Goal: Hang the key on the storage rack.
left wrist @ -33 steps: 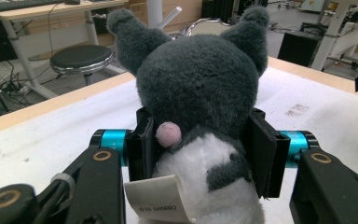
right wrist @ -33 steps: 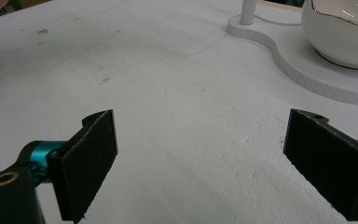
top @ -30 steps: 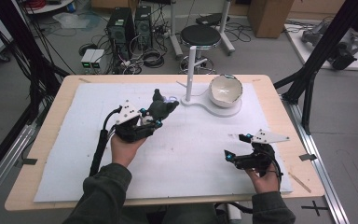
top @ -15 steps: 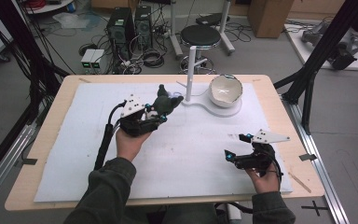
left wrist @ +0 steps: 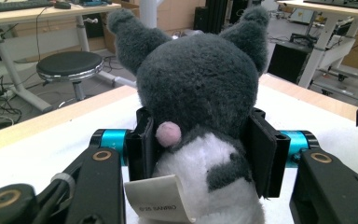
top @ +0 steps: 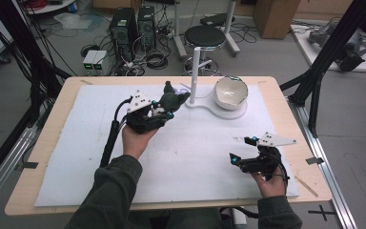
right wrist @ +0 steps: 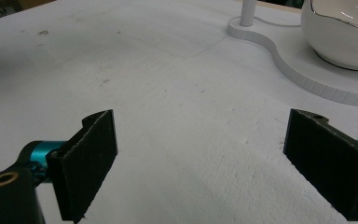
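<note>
A dark grey plush toy [top: 171,98] with pointed ears, a white belly and a paper tag is clamped in my left gripper [top: 166,108], lifted off the white mat just left of the stand's post. In the left gripper view both black pads squeeze the plush toy [left wrist: 200,116] at its sides, and my left gripper [left wrist: 205,154] faces its back. My right gripper [top: 242,149] rests low over the mat at the front right, jaws spread wide. In the right gripper view, my right gripper [right wrist: 205,158] has nothing but bare mat between its pads.
A white bowl [top: 230,91] sits on a flat white base [top: 205,104] with an upright white post [top: 195,71] at the back middle. A white mat [top: 76,157] covers most of the wooden table [top: 24,200]. A black stool [top: 205,36] and computers stand behind it.
My left gripper has carried the plush toy a little to the right and slightly up, closer to the white post. The right gripper has kept still.
</note>
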`<state>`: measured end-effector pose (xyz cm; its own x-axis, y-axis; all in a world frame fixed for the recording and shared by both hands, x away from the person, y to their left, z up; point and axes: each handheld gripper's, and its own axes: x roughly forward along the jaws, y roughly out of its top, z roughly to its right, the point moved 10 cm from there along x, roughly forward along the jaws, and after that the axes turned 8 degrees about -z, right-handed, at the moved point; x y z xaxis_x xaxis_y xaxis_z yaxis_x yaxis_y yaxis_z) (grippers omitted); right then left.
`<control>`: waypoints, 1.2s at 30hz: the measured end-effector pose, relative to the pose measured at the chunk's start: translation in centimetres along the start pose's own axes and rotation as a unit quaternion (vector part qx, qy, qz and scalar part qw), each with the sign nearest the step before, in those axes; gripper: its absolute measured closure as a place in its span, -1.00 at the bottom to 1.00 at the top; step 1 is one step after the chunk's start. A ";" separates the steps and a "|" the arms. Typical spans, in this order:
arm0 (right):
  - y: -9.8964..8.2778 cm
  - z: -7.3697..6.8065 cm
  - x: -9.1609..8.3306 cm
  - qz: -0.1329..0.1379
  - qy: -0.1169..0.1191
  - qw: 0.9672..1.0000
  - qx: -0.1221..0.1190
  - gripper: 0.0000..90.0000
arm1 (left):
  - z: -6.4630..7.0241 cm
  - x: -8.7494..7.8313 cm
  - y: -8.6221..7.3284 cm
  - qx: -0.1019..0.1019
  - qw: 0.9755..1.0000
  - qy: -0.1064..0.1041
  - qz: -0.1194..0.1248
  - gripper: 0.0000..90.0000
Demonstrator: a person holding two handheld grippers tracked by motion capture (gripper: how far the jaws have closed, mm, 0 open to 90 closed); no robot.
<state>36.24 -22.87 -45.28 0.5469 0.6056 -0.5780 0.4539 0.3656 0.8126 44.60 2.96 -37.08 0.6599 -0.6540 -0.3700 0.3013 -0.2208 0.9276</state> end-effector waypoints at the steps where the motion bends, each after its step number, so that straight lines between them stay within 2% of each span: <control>1: 0.0 0.0 0.0 0.000 0.000 1.000 0.000 -0.80 | -0.1 0.1 0.1 0.000 1.000 0.001 0.000 0.11; 10: 0.0 0.1 0.0 0.003 0.000 1.000 -0.002 -0.80 | 0.0 1.1 1.4 -0.004 1.000 -0.006 0.002 0.11; 21: 0.0 0.1 0.0 0.003 0.001 1.000 -0.002 -0.80 | -0.3 2.6 2.5 -0.005 1.000 -0.002 -0.003 0.11; 36: 0.0 0.2 0.0 0.003 0.001 1.000 -0.002 -0.80 | -0.9 4.4 2.9 -0.010 1.000 0.005 -0.019 0.11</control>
<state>36.35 -22.98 -45.29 0.5486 0.6091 -0.5727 0.4476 0.3646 0.8165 49.01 0.14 -36.06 0.6544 -0.6385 -0.4050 0.3395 -0.2304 0.9120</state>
